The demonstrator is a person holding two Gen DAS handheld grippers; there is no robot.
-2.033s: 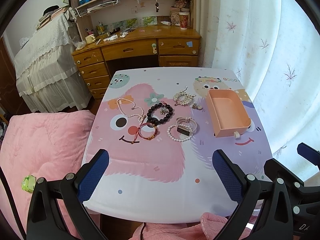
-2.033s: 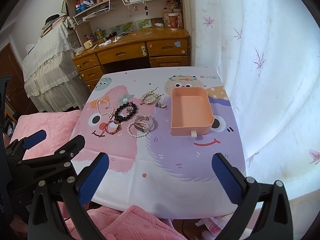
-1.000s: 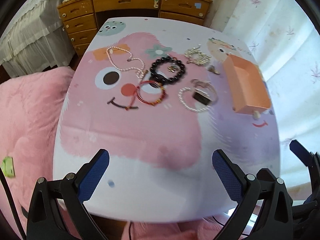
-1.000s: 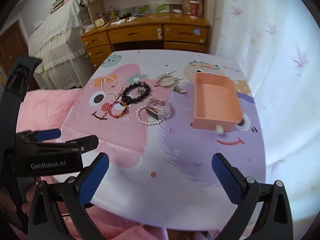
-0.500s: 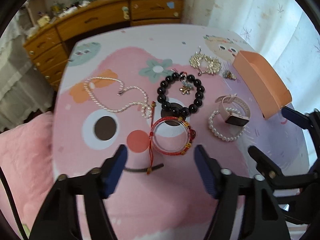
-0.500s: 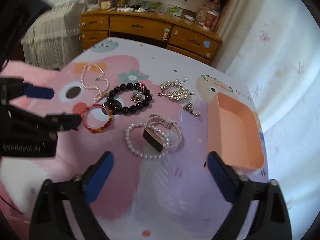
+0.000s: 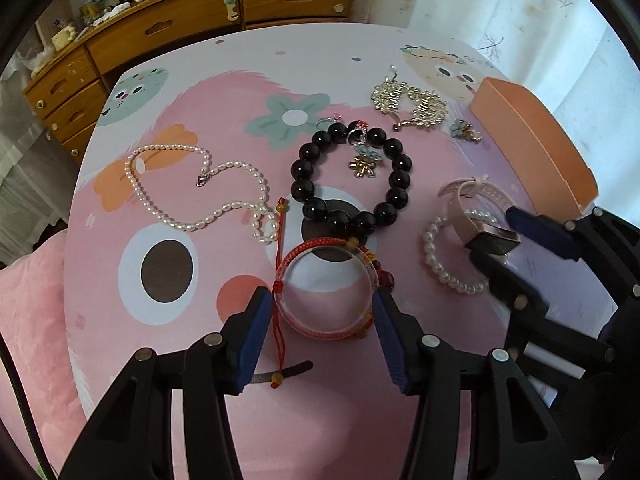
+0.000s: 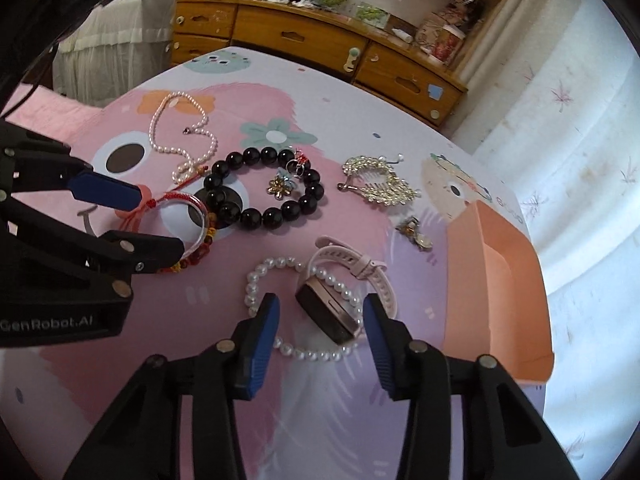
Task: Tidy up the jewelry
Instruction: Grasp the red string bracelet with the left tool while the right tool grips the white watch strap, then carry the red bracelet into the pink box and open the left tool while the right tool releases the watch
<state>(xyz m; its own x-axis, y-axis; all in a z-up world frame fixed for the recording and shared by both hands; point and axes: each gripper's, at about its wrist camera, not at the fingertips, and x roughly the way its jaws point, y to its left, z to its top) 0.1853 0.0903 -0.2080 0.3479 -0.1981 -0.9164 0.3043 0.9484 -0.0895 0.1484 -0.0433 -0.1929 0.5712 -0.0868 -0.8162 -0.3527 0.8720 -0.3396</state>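
Note:
Jewelry lies on a cartoon-print table. My left gripper (image 7: 320,322) is open, its blue pads on either side of a red and clear bangle (image 7: 326,286) with a red cord. My right gripper (image 8: 320,320) is open, its pads on either side of a pink watch (image 8: 340,300) lying on a pearl bracelet (image 8: 260,276). A black bead bracelet (image 7: 352,176), a pearl necklace (image 7: 192,192), a silver leaf brooch (image 7: 412,106) and small charms lie beyond. An empty orange box (image 8: 500,280) stands at the right.
A wooden desk with drawers (image 7: 200,24) stands beyond the table's far edge. White curtains (image 8: 580,120) hang at the right. A pink blanket (image 7: 28,320) lies left of the table. The right gripper (image 7: 532,248) shows in the left wrist view.
Both grippers have come down close to the table and narrowed. The left now straddles the red bangle, the right straddles the pink watch.

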